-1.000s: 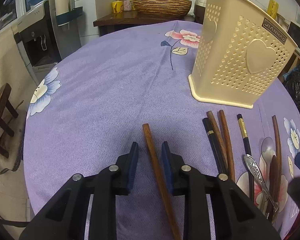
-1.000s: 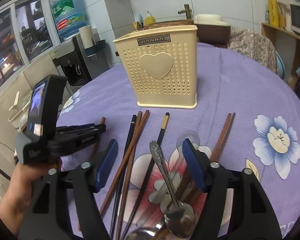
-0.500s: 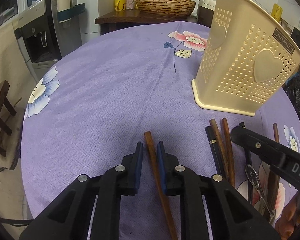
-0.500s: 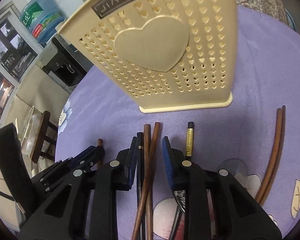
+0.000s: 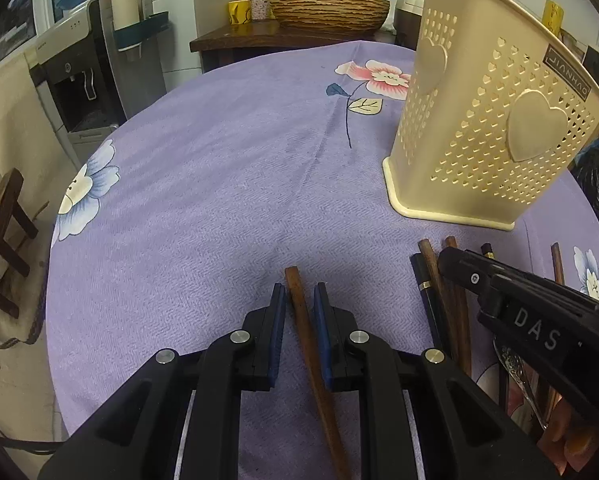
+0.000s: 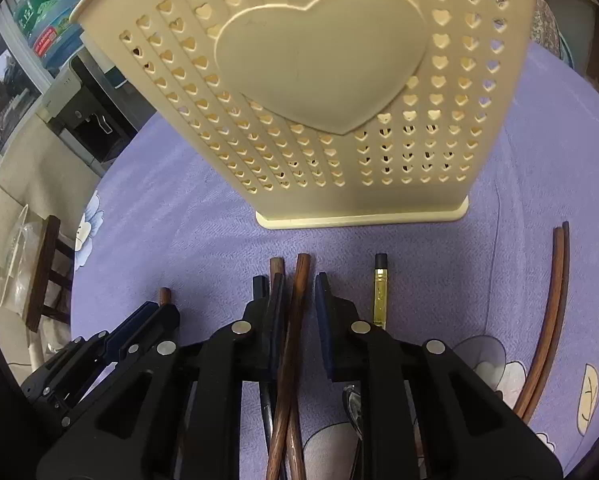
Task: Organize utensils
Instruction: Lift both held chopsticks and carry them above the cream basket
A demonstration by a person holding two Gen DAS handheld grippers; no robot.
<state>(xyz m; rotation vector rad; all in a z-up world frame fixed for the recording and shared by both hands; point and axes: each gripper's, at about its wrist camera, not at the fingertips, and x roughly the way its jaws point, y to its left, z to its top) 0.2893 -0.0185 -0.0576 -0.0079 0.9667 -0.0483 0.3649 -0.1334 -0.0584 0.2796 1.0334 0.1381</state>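
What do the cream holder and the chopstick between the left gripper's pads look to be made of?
Cream holder: moulded plastic by the look, smooth satin surface, heart-shaped perforations, raised heart panel. Chopstick: probably wood, reddish brown with faint grain, matte; a coated imitation can't be ruled out.

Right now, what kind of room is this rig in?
Probably a home kitchen or dining corner. A round table under a purple floral cloth, a water dispenser with a blue bottle on top, and a wooden washbasin with soap bottles beside it.
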